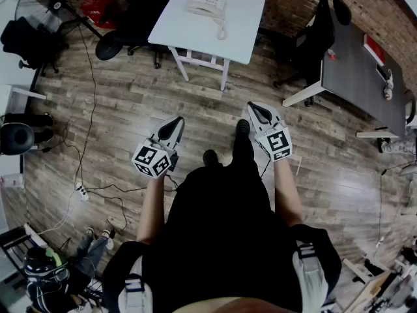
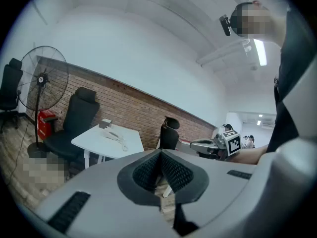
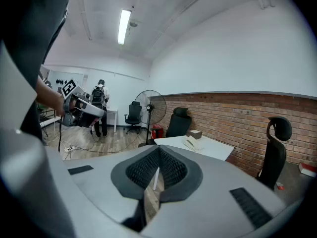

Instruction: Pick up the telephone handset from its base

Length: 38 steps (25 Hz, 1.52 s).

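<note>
White handset (image 1: 203, 5) on far table (image 1: 244, 34), well ahead; long axis probably left-right. Left gripper (image 1: 176, 122), right gripper (image 1: 253, 108) closed, empty, roughly equidistant.

The head camera looked steeply down from above the person (image 1: 221, 240), taking in the left gripper (image 1: 177, 120), the right gripper (image 1: 252, 107) and the floor (image 1: 130, 96). The white table (image 1: 244, 18) lay far off at its top edge. Each gripper camera sat close behind its own jaws and looked out almost level across the room. Both faced that same table and the brick wall (image 2: 133, 108) from well back. Each also caught the other gripper at its side.
</note>
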Tool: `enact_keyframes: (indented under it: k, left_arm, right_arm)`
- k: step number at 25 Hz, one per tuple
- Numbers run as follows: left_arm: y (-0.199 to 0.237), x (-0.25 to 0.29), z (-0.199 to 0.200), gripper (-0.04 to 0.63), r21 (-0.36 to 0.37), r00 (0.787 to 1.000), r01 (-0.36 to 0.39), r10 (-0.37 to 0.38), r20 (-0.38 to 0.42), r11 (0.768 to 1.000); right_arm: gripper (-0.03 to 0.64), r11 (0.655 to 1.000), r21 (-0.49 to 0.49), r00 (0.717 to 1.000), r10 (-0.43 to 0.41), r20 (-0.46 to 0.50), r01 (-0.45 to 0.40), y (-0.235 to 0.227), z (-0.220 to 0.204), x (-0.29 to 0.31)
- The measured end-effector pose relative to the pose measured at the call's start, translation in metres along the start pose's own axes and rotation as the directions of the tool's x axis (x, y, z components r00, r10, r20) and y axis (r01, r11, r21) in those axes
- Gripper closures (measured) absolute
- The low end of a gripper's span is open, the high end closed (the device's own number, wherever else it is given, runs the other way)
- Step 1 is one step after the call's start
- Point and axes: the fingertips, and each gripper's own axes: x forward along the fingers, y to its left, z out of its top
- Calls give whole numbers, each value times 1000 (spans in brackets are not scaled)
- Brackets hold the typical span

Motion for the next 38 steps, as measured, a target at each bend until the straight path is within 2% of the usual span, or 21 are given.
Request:
enact_keyframes:
  k: [5, 12, 13, 14, 16, 17, 18, 28, 38]
  left_arm:
    - [-1, -4, -2, 577, 1, 1000, -14, 14, 0, 1000]
    - [-12, 0, -2, 577, 21, 1000, 17, -16, -21, 1000]
    - [-12, 1, -2, 577, 22, 1000, 15, -15, -23, 1000]
    - [-11, 2, -1, 577, 22, 1000, 14, -13, -23, 1000]
    - [-10, 3, -1, 577, 20, 1000, 12, -12, -28, 1000]
    - [-10, 4, -1, 577, 20, 999, 14, -13, -31, 1000]
    - [-10, 5, -1, 577, 20, 999, 15, -14, -35, 1000]
    - [-3, 25, -9, 577, -10, 998, -2, 2, -56, 1000]
    - [17, 74, 17, 577, -12, 998, -50, 49, -36, 999]
  right_arm:
    - [621, 1000, 3, 1000, 5, -4, -5, 1, -2, -7]
    - [618, 997, 72, 994, 29, 101, -36, -1, 1, -15]
    - [560, 996, 78, 993, 34, 117, -43, -2, 2, -13]
    - [414, 995, 84, 990, 45, 133, -57, -3, 2, -10]
    - [200, 991, 87, 983, 82, 164, -97, -1, 4, -4]
    - [123, 991, 80, 981, 93, 171, -108, 1, 6, -1]
    - [83, 991, 70, 980, 98, 171, -111, 1, 7, 2]
    - [69, 985, 75, 982, 143, 121, -152, -8, -9, 19]
    - [69, 980, 48, 976, 185, 119, -192, -63, 5, 59]
